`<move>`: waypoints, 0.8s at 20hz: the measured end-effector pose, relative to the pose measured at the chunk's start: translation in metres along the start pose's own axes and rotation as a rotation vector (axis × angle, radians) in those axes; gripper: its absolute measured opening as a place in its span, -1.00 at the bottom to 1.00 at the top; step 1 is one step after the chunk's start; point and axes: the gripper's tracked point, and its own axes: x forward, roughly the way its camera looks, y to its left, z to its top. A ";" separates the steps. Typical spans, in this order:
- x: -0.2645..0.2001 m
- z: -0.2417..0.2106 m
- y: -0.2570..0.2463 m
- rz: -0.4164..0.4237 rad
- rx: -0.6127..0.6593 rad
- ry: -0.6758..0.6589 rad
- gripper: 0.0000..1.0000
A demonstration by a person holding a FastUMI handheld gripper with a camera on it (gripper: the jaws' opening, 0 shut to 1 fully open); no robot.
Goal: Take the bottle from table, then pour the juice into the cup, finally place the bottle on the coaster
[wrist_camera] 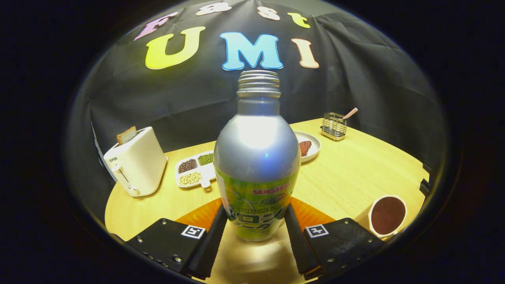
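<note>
The soda bottle (257, 157) is gripped upright between both fingers of the claw (255, 232) — over an orange coaster (311, 215); a filled cup (387, 216) is seen near right on the tabletop (355, 173).

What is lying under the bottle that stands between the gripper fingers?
An orange coaster shows on both sides of the bottle, so the bottle seems to stand on it. The bottle's base is hidden by the gripper fingers, which press on its sides.

Bottle (257, 157): glossy metal, threaded neck, shiny printed wrap; table (355, 173): smooth pale wood; toaster (138, 161): glossy plastic.
</note>
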 end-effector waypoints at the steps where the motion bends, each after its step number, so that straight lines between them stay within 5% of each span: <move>1: 0.005 0.002 -0.002 -0.007 -0.011 -0.003 0.55; 16: 0.047 -0.008 -0.011 0.022 -0.125 -0.008 0.61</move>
